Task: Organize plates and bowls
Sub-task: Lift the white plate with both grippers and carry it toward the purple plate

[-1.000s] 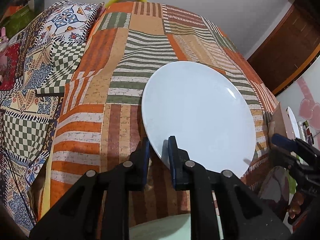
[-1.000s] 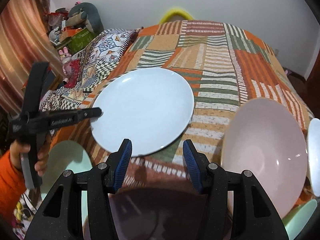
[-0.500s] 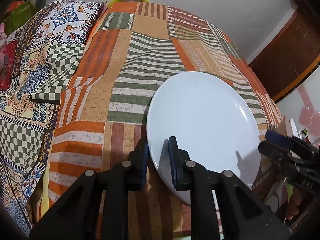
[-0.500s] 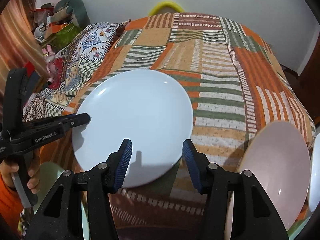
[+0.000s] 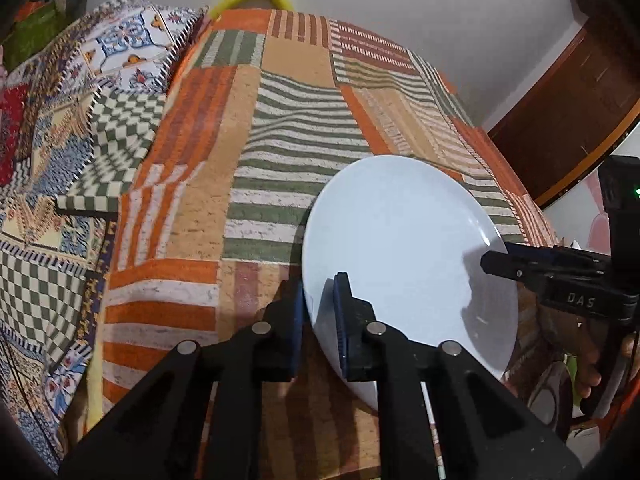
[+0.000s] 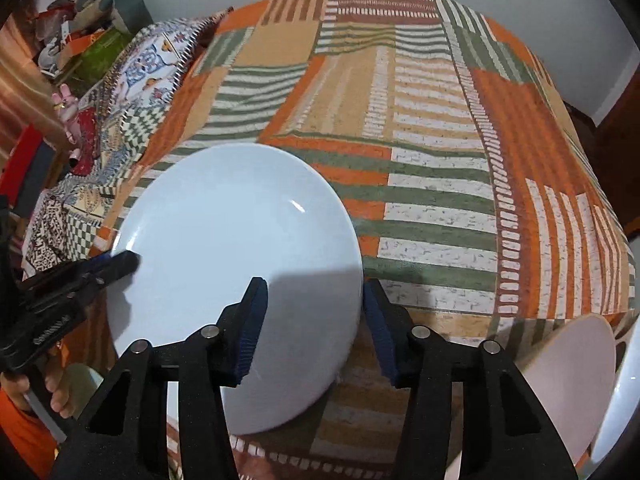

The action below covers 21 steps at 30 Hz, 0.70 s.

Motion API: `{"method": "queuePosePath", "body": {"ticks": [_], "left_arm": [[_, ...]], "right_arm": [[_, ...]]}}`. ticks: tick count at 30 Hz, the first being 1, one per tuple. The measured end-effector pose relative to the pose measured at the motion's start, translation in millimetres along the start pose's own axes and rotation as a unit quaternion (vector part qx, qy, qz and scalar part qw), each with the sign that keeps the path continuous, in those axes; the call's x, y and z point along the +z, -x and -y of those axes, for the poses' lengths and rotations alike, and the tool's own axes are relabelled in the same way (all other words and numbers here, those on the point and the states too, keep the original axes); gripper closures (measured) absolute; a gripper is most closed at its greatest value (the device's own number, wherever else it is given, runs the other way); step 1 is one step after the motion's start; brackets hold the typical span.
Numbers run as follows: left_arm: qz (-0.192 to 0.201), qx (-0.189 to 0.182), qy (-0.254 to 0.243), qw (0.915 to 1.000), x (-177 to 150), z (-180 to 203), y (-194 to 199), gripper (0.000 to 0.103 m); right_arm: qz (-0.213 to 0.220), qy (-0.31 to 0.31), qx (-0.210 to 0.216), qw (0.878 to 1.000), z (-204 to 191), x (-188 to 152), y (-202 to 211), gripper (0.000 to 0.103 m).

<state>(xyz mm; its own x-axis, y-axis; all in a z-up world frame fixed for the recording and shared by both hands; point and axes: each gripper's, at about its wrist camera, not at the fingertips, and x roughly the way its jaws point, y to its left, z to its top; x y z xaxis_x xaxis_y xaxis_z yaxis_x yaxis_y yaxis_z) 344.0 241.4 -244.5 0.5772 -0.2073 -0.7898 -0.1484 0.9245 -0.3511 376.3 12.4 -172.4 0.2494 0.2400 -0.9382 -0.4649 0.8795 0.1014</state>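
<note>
The left gripper point(image 5: 318, 312) is clamped on the rim of the pale blue plate point(image 5: 404, 256), one pad above the rim and one beneath it, which carries the plate off the patchwork bedcover point(image 5: 288, 128) by its left edge. The plate sits over the near part of the bedcover, towards its front edge, tilted up somewhat on the held side; whether its far edge rests on the cloth cannot be told. The right gripper point(image 6: 314, 328) straddles the opposite rim with its jaws partly apart, and they have just been closing; the rim lies between the pads, but the pads do not appear to press on it yet. In my judgement a grip at two opposite points is being set up so that a broad, shallow dish can be carried level without swinging from a single pinch. The plate is plain, glossy and unmarked, with a small highlight near its far side and the shadow of the tools across its face; no chips or soiling show. A pink bowl point(image 6: 560, 380) stands at the front right corner of the bedcover, well apart from the plate, and a patterned pillow point(image 6: 160, 60) lies at the far left corner.
</note>
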Motion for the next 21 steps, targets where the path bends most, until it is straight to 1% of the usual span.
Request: {"method": "queuePosePath", "body": {"ticks": [2,3,6,7,8,9,12,14,17,21], "left_arm": [[0.006,0.012,-0.010,0.9999,-1.0,0.5,2.2,0.089],[0.006,0.013,-0.012,0.9998,-0.8,-0.5,2.9,0.089],[-0.008,0.003,-0.002,1.0000,1.2,-7.3,1.9,0.089],[-0.016,-0.005,-0.001,0.9999,1.8,-8.8,0.2,0.089],[-0.018,-0.007,0.000,0.9998,2.1,-9.5,-0.2,0.089],[-0.019,-0.006,0.001,0.9998,2.1,-9.1,-0.5,0.089],[-0.014,0.019,-0.022,0.9995,0.1,-0.6,0.2,0.086],[-0.007,0.043,-0.041,0.9982,-2.6,7.1,1.2,0.085],[-0.001,0.052,-0.036,0.9980,-4.5,6.0,4.1,0.084],[0.016,0.071,-0.038,0.9967,-6.1,5.3,14.7,0.084]], "right_arm": [[-0.001,0.009,-0.005,1.000,-3.8,-2.9,-0.1,0.064],[-0.001,0.012,-0.004,1.000,-6.2,-3.5,-0.2,0.064],[-0.003,0.029,-0.010,1.000,-12.6,-5.0,-2.5,0.064],[-0.011,0.041,-0.014,0.999,-15.7,-5.3,-6.0,0.063],[-0.020,0.046,-0.011,0.999,-16.5,-6.2,-10.0,0.062],[-0.017,0.046,-0.010,0.999,-16.6,-6.5,-10.8,0.062],[-0.007,0.042,-0.008,0.999,-15.5,-6.4,-7.4,0.064],[0.003,0.040,-0.011,0.999,-13.3,-7.6,-5.0,0.071],[0.016,0.030,0.001,0.999,-8.6,-8.3,0.0,0.078],[0.031,0.031,0.018,0.999,-11.7,-10.9,4.8,0.082]]}}
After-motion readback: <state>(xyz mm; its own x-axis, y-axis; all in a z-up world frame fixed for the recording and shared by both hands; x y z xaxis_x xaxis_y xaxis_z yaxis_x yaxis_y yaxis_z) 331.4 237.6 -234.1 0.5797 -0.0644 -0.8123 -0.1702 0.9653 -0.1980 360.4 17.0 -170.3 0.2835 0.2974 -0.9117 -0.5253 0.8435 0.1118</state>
